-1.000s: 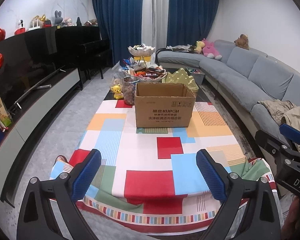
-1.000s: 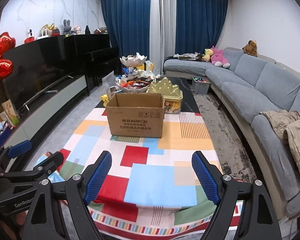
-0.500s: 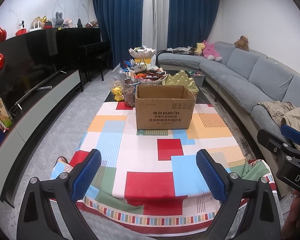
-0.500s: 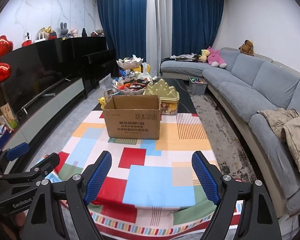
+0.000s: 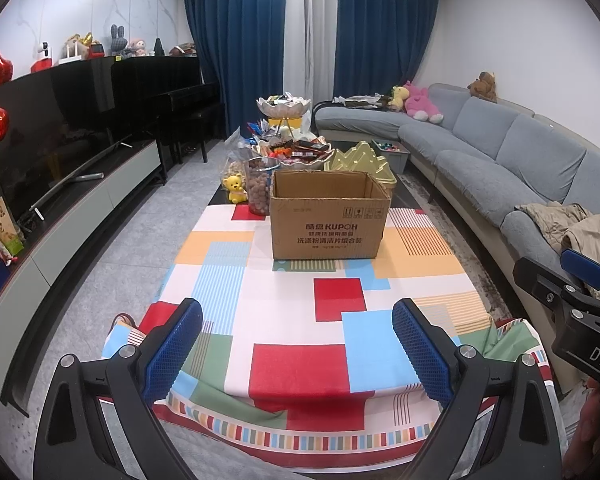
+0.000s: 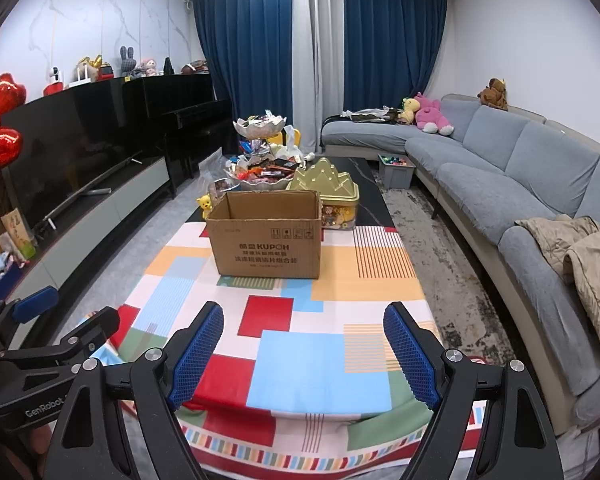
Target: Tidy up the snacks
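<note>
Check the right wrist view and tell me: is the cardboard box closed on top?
No, the cardboard box stands with its top open, bare inner walls showing.

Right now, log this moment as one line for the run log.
stage: approach, nothing grasped | left gripper: open, empty | right gripper: open, empty | open brown cardboard box: upright on colourful patchwork tablecloth | snack bowls: behind box

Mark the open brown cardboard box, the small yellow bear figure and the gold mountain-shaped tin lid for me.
Open brown cardboard box [image 5: 327, 226]: left wrist view, printed front wall.
Small yellow bear figure [image 5: 235, 188]: left wrist view, its body.
Gold mountain-shaped tin lid [image 6: 325, 179]: right wrist view, ridged top.
</note>
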Tool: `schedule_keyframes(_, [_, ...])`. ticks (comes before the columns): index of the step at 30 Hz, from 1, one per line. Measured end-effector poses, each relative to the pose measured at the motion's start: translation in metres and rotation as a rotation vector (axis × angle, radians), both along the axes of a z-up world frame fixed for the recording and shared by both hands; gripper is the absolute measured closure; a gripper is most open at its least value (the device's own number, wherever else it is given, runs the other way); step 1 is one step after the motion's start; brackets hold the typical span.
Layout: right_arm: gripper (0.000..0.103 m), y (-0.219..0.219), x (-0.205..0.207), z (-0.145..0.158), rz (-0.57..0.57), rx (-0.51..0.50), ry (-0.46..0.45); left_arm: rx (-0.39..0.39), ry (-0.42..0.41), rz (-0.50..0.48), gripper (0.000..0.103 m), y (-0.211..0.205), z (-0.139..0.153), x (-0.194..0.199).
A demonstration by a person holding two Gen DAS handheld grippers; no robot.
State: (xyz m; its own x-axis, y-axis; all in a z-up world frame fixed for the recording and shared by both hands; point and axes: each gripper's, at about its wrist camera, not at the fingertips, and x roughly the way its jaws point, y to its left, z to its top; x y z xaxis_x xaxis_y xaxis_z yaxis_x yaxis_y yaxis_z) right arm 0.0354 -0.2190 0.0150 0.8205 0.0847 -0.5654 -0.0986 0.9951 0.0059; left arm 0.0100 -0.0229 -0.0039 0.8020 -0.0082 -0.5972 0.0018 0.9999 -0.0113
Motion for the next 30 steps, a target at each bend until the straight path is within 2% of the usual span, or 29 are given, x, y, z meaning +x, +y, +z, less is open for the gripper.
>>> schedule_keyframes(30, [0.020,0.0016,0.0009,0.0015,-0.002,0.007,0.001,0.000,0.001,-0.002,0.006,-0.0004,-0.0007,-0.0002])
